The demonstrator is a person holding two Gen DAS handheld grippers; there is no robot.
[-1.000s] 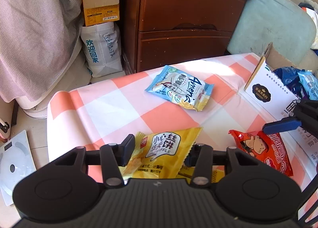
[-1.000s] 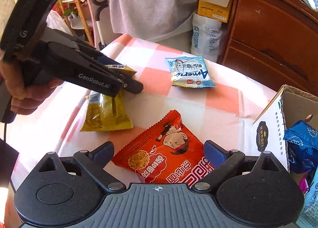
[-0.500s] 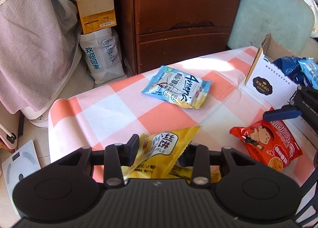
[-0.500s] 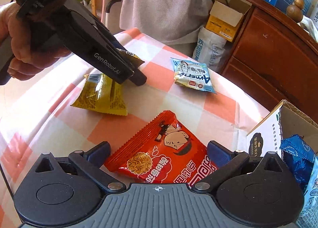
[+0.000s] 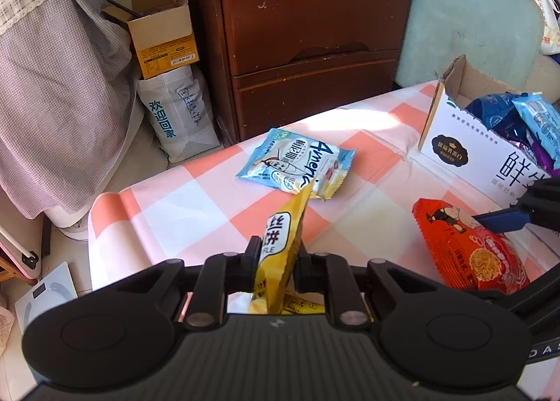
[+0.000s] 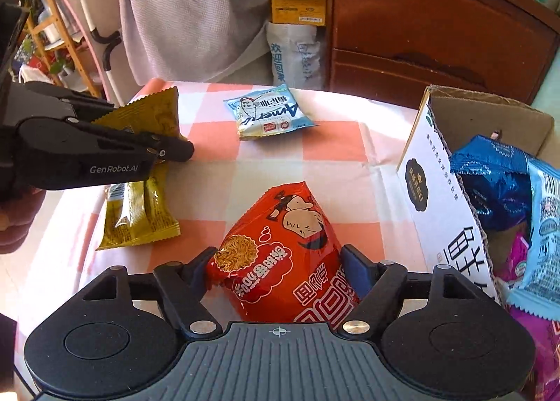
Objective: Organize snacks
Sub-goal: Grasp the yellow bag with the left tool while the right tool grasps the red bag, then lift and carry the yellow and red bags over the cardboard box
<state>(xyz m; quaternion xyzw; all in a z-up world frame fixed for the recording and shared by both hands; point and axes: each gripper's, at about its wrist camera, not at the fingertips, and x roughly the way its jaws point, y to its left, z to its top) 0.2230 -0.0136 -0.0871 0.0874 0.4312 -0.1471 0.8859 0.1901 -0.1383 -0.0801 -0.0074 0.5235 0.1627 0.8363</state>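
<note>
My left gripper [image 5: 276,255] is shut on a yellow waffle packet [image 5: 281,226], which stands on edge above the checked tablecloth [image 5: 182,212]. The right wrist view shows it from the side, gripper [image 6: 175,152] with packet [image 6: 154,114] lifted. A second yellow packet [image 6: 136,215] lies flat beneath. My right gripper [image 6: 278,261] is closing on a red noodle packet [image 6: 287,226]; both pads press its sides and it bulges upward. A blue-and-white packet [image 5: 297,164] lies farther back. A white cardboard box [image 6: 437,191] at the right holds several snack bags.
A dark wooden drawer cabinet [image 5: 308,33] stands beyond the table. Left of it are a small open carton [image 5: 164,40] on a white bag [image 5: 178,121] and a draped cloth [image 5: 52,103]. The table's left edge drops to the floor. A pale green cushion [image 5: 469,26] is behind the box.
The left jaws closed on the yellow waffle packet and lifted it from flat to on edge. The right jaws narrowed around the red packet, which now bulges up between them.
</note>
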